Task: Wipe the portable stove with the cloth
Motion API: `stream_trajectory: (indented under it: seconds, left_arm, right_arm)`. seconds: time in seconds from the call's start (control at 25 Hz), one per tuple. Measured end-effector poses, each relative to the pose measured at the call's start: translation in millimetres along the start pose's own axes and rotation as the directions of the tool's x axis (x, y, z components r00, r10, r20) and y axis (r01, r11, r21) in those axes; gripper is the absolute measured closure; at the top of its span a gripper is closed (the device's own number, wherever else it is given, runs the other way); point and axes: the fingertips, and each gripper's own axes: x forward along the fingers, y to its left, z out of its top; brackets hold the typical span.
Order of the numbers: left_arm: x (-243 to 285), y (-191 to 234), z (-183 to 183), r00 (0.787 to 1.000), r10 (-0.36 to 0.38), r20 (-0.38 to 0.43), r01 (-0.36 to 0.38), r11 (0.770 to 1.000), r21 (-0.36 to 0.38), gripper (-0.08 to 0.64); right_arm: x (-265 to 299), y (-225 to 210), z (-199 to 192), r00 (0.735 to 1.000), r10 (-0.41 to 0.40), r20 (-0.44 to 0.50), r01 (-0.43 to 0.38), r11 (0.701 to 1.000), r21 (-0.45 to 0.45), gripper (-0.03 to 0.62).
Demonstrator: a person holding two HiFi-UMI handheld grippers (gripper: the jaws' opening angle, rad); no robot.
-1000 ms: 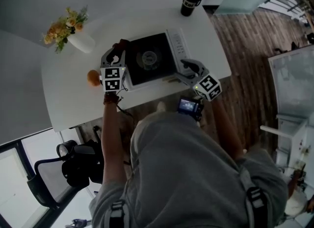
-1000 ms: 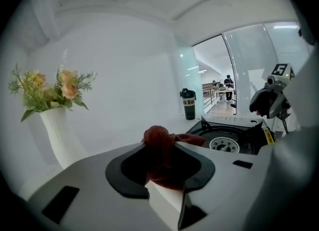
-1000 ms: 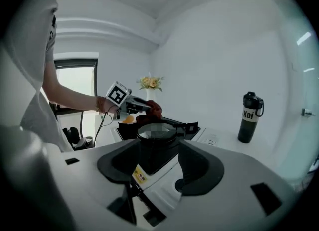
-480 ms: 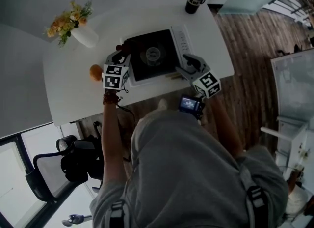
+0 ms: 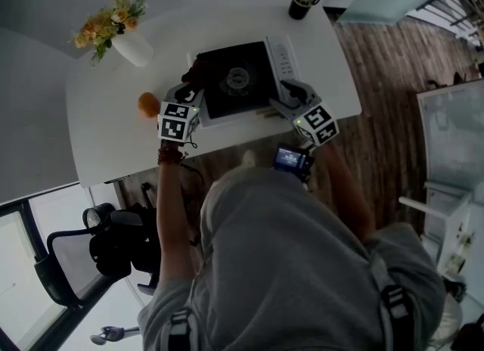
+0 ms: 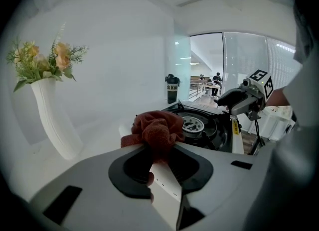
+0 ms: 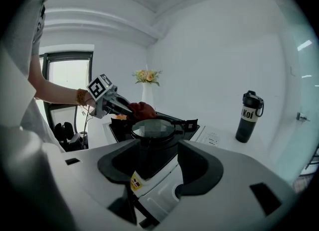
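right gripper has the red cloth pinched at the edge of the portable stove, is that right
No, it is the left gripper that has the red cloth pinched at the edge of the portable stove; its jaws have just been closing, with the cloth between them. The left gripper view shows this.

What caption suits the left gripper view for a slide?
Left gripper, jaws just closing on a rust-red cloth, at a corner of the portable stove; flower vase at left.
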Motion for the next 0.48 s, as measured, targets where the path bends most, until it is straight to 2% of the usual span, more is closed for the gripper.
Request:
stream_trajectory:
  seconds: [0.24, 0.48]
  left_arm:
    - [-8.1, -8.3, -10.1, 1.0, 0.001, -0.022, 0.0, 1.0, 0.014, 0.451]
    - [-17.2, -17.5, -21.1, 0.998, -0.029, -0.056, 0.03, 0.999, 0.023, 0.451]
  right_arm:
    - [6.0, -2.6, 1.0, 0.999, -0.026, -0.023, 0.025, 0.999, -0.042, 0.354]
    - [6.3, -1.1, 0.0, 0.999, -0.035, -0.039, 0.034, 0.999, -0.019, 0.354]
